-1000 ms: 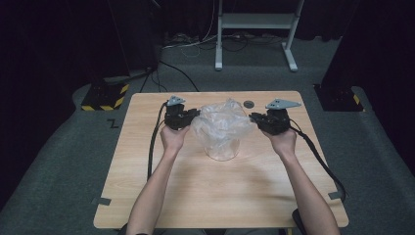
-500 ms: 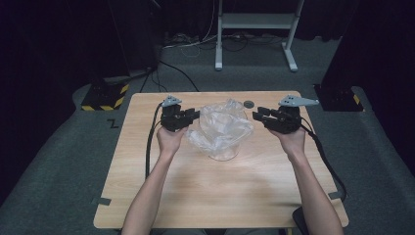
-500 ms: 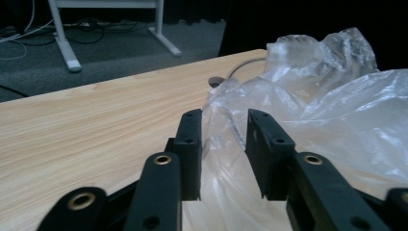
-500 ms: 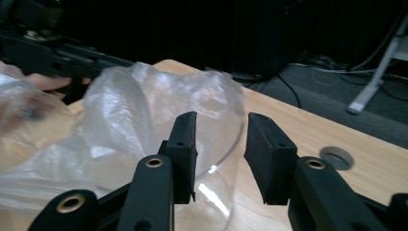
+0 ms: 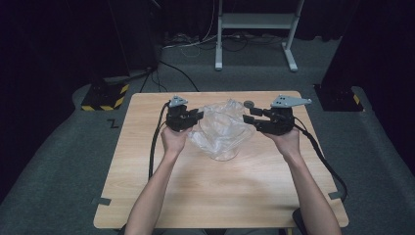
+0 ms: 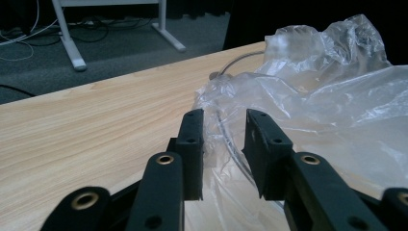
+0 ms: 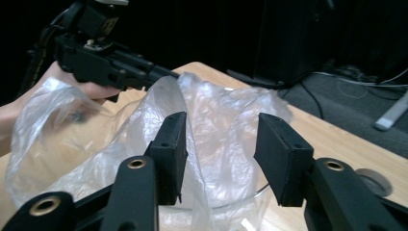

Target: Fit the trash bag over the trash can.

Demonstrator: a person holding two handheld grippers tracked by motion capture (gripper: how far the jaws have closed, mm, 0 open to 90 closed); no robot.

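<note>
Room: dark surround, grey carpeted floor point(image 5: 58, 161); a white frame stand point(image 5: 254, 22) beyond the counter, loose cables point(image 5: 195, 41) on the floor by it, and a yellow-and-black striped block point(image 5: 103, 98) off the far-left corner.
Counter: light wood-grain top point(image 5: 220, 196), rectangular, bare across its near half; grey tape tabs at the near edge.
Plastic bag: clear, crumpled film point(image 5: 220, 127) at the middle of the counter's far half, draped over and into a clear glass bowl point(image 5: 222, 154) whose rim shows through the film in both gripper views.
Small disc: a dark round item point(image 5: 249, 104) on the counter just beyond the bag; its nature cannot be told at this size.
Arms: both forearms enter from the near edge and angle outward, hands level on either side of the bag.
Left gripper: point(image 6: 223, 139) held at the bag's left side, pointing inward; jaws parted by a narrow gap, film lying between and past them, not visibly pinched.
Right gripper: point(image 7: 221, 144) at the bag's right side, pointing inward; jaws wide apart, a fold of film standing between them, seemingly untouched by either pad.
Cables: a black lead trails from each gripper back along the counter.
</note>
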